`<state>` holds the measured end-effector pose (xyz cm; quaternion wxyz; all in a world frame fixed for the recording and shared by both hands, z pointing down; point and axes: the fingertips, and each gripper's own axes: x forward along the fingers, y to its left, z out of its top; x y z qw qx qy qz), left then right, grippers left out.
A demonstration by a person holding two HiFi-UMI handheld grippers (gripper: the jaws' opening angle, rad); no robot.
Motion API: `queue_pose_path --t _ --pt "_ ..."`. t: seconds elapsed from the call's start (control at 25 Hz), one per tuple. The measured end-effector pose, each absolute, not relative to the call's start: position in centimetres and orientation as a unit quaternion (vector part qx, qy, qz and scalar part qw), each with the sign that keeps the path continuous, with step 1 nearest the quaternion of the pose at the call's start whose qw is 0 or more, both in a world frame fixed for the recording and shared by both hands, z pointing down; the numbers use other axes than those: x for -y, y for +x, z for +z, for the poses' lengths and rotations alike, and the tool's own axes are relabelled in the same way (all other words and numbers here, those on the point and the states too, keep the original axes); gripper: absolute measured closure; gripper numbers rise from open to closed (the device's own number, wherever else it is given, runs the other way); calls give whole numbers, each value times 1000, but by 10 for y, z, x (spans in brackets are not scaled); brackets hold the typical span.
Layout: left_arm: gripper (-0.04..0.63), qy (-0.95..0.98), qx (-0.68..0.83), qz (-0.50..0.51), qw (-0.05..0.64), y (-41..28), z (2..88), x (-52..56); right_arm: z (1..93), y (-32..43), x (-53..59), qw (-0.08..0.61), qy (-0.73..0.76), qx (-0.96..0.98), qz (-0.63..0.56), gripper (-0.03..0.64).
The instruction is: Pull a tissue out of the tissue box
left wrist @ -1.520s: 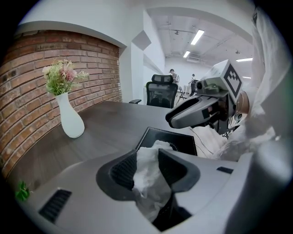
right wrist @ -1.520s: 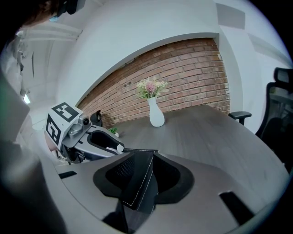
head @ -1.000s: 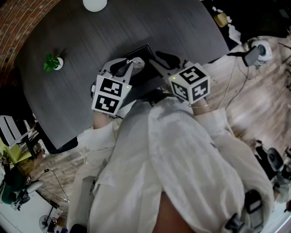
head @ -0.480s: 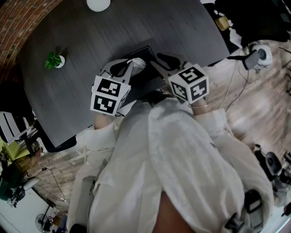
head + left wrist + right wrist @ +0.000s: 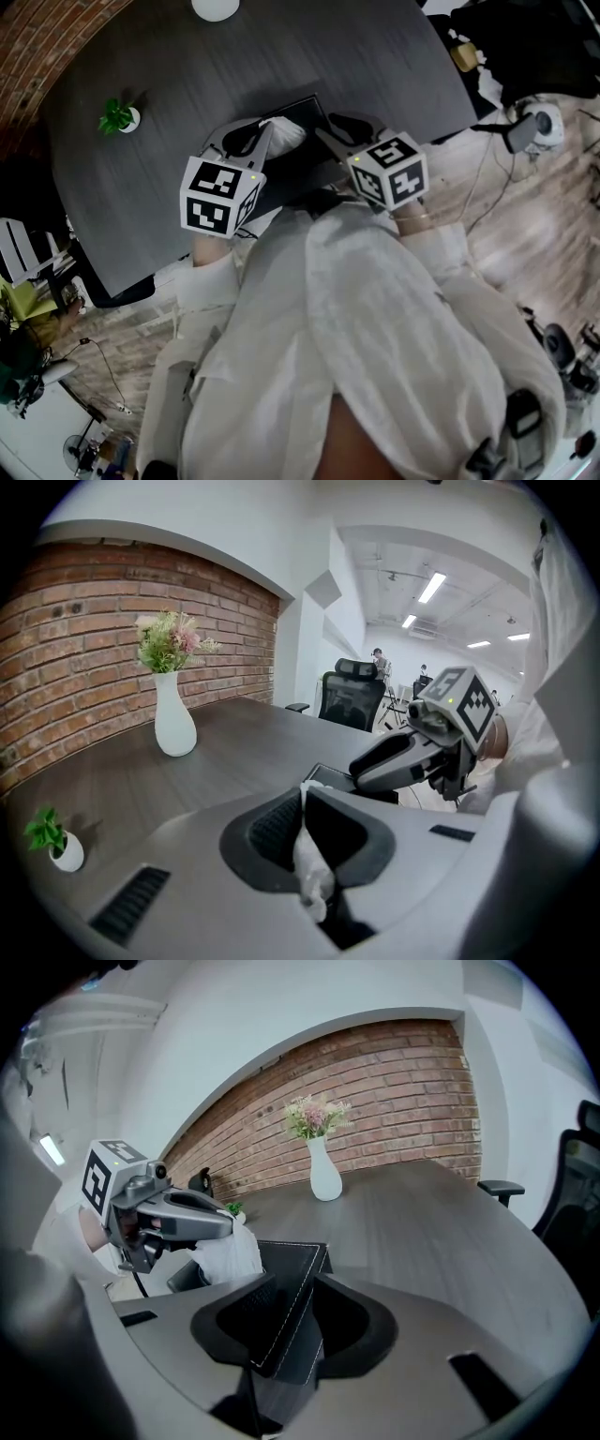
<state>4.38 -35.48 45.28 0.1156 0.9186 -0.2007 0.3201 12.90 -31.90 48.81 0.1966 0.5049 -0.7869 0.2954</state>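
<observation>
left gripper [image 5: 302, 803] newly pinching tissue [image 5: 311, 869] (unseen overhead), right gripper [image 5: 298, 1288] clamping box [image 5: 286, 1252]

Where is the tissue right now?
In the left gripper view, the tissue sits pinched in the left gripper, just over the black tissue box.

Loose white shirt [image 5: 375, 309], apparently long-sleeved.

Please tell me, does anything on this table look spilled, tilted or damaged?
Nothing stands out. The vase and small plant stand upright on the table. The left tool has just been closing its jaws and pinches the tissue; the right tool grips a corner of the tissue box.
</observation>
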Motion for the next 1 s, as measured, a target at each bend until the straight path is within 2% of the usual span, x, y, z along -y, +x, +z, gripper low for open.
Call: queue_pose_path --t 0.56,1.0 --pt "581 919 250 260 157 30 432 371 492 129 320 193 481 790 328 506" --pt "583 923 270 241 134 19 413 385 494 128 321 230 465 787 334 506"
